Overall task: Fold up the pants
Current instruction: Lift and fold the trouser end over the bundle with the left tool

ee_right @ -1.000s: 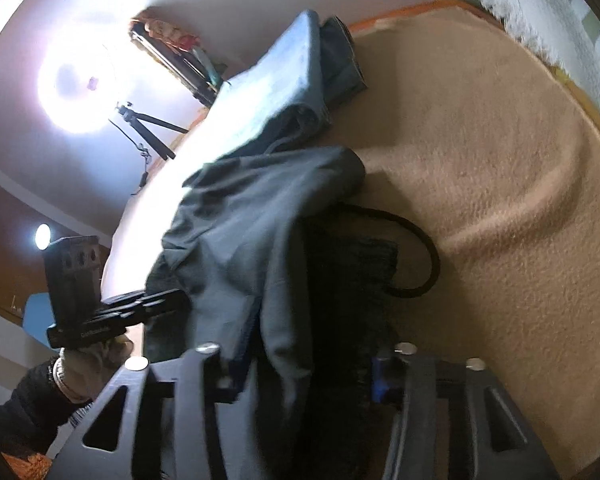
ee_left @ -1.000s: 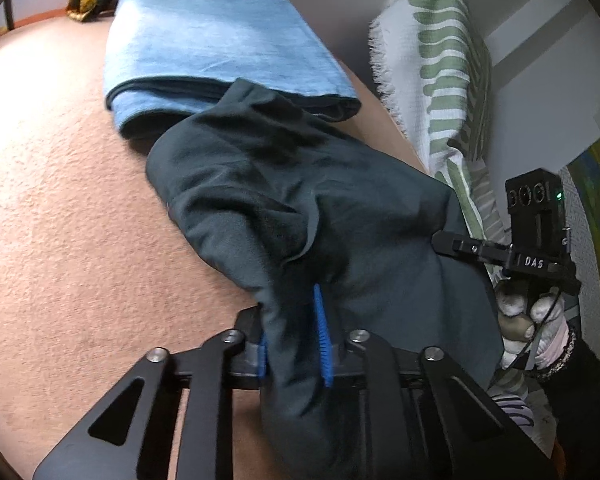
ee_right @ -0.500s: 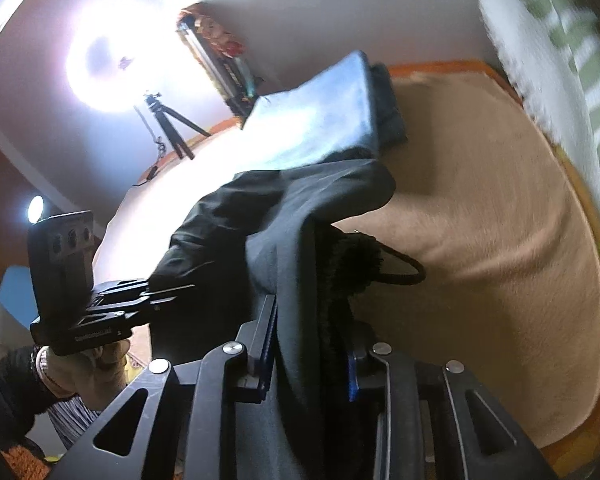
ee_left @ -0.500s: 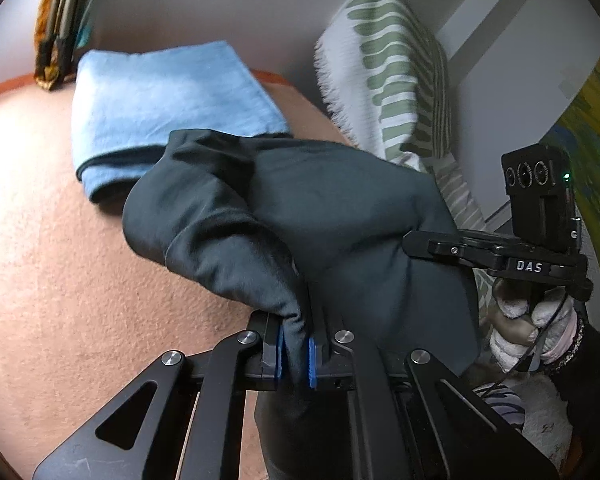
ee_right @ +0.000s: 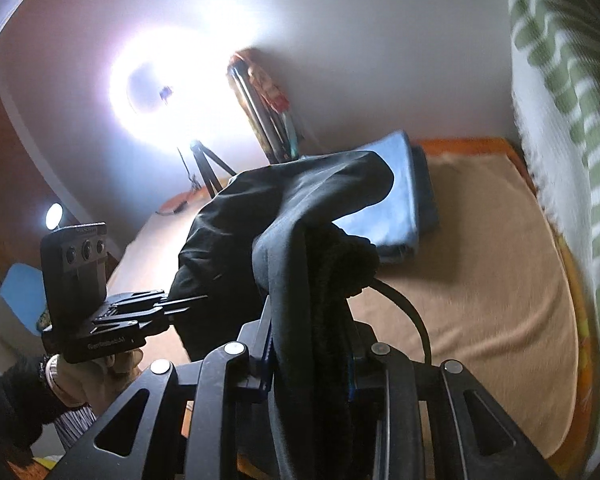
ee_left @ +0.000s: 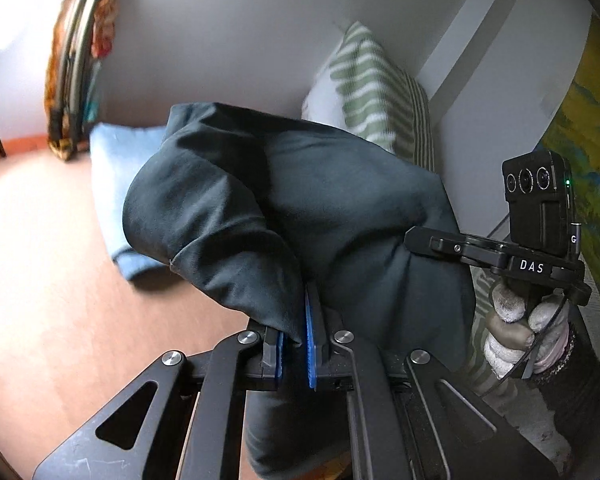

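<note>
While both lift dark pants (ee_left: 320, 208), L gripper (ee_left: 298, 344) pinching fabric, R gripper (ee_right: 308, 356) pinching waistband.

One pair of dark pants (ee_left: 320, 200) hung in the centre of the frame. Two grippers were in view, the left gripper (ee_left: 298, 344) at lower centre and the right gripper (ee_left: 416, 236) at the right edge. There was one folded blue towel (ee_left: 112, 184) at left, one green-striped cushion (ee_left: 376, 92) at upper centre, and one ring light (ee_right: 168, 92) at upper left.
</note>
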The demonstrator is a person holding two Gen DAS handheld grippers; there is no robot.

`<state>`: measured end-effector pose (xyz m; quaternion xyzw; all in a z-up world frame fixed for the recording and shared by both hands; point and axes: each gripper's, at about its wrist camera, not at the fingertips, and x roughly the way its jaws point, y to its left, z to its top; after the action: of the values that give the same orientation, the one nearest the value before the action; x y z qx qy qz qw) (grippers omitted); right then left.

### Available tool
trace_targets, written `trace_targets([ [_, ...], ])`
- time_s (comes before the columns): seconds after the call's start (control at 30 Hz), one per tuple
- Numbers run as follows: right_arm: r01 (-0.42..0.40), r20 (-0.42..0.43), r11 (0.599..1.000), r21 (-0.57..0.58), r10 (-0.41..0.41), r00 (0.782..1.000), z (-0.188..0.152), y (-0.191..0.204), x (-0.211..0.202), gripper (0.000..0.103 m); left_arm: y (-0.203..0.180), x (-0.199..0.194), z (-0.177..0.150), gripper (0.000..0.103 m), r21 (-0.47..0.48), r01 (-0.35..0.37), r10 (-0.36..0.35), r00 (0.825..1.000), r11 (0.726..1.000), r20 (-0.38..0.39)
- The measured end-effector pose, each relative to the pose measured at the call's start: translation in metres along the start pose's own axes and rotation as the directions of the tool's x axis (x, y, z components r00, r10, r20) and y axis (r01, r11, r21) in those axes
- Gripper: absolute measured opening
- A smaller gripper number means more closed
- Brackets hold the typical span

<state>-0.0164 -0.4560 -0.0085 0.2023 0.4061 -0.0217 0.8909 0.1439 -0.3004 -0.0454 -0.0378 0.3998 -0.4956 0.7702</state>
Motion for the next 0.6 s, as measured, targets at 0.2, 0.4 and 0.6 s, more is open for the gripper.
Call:
trace_targets([
  [0.2,-0.012,0.042,1.0,-0.026,0.013,0.999,0.032,0.015,0.011,0.026,0.018,-0.009,0.029,0.006,-0.008,-0.018,0.018,0.998,1.0,0.057],
  [0.4,-0.022,0.064,0.999,-0.037,0.024,0.998,0.07,0.02,0.038,0.025,0.05,-0.01,0.065,0.006,-0.036,-0.045,0.049,0.994,0.998,0.097],
  [0.6,-0.023,0.083,0.999,-0.038,0.026,0.996,0.112,0.007,0.073,0.025,0.076,0.001,0.107,0.006,-0.016,-0.083,0.085,0.988,0.996,0.13],
])
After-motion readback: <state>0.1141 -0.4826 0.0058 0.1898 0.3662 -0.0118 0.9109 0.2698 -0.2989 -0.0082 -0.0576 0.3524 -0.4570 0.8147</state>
